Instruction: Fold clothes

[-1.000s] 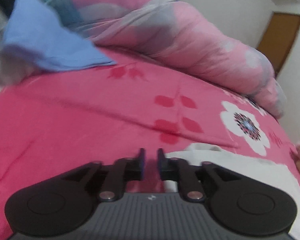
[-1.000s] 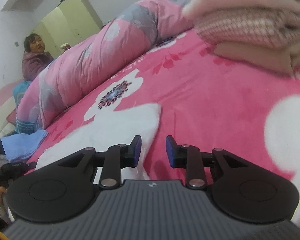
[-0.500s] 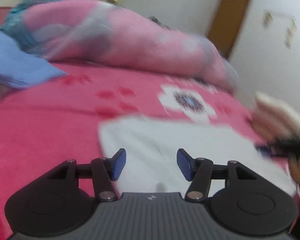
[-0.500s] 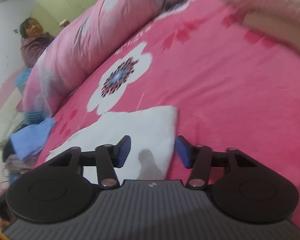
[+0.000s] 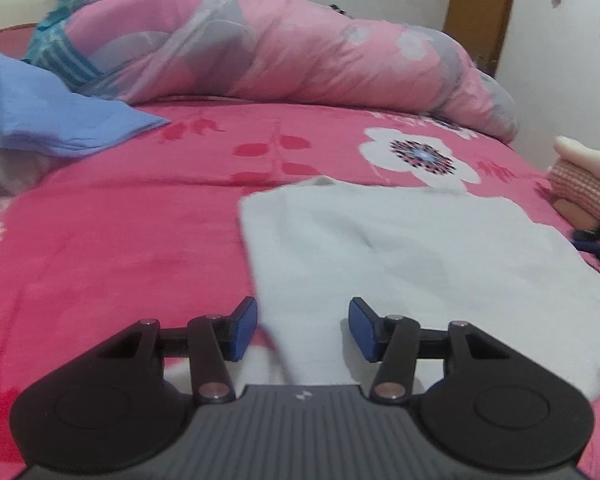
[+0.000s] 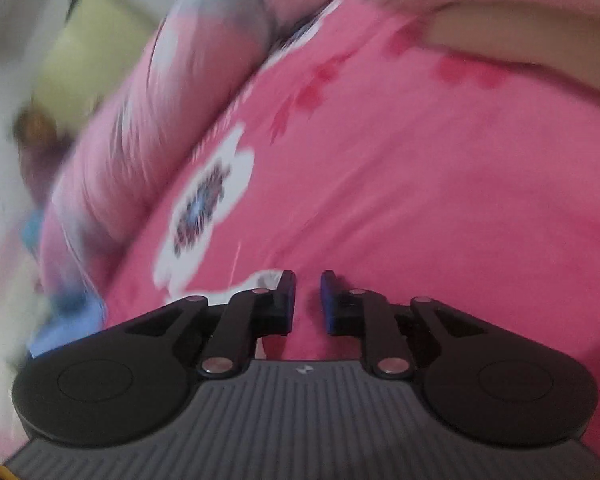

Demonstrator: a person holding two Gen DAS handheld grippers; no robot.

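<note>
Now | white cloth [image 5: 420, 260] at twelve o'clock of left gripper [image 5: 302, 322], jaws closing, empty | right gripper [image 6: 308, 300] nearly together, empty.

A rolled pink quilt [image 5: 300, 52] lies along the floral bedspread [image 5: 120, 220], near a wooden door [image 5: 482, 12]

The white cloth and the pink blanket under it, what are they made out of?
The white cloth looks like thin, matte woven or knit fabric, maybe cotton: it lies flat with soft creases and no shine. The pink blanket looks like plush fleece, perhaps polyester: its surface seems fuzzy with a faint sheen and a printed flower pattern. Neither can be told for sure from a picture.
</note>
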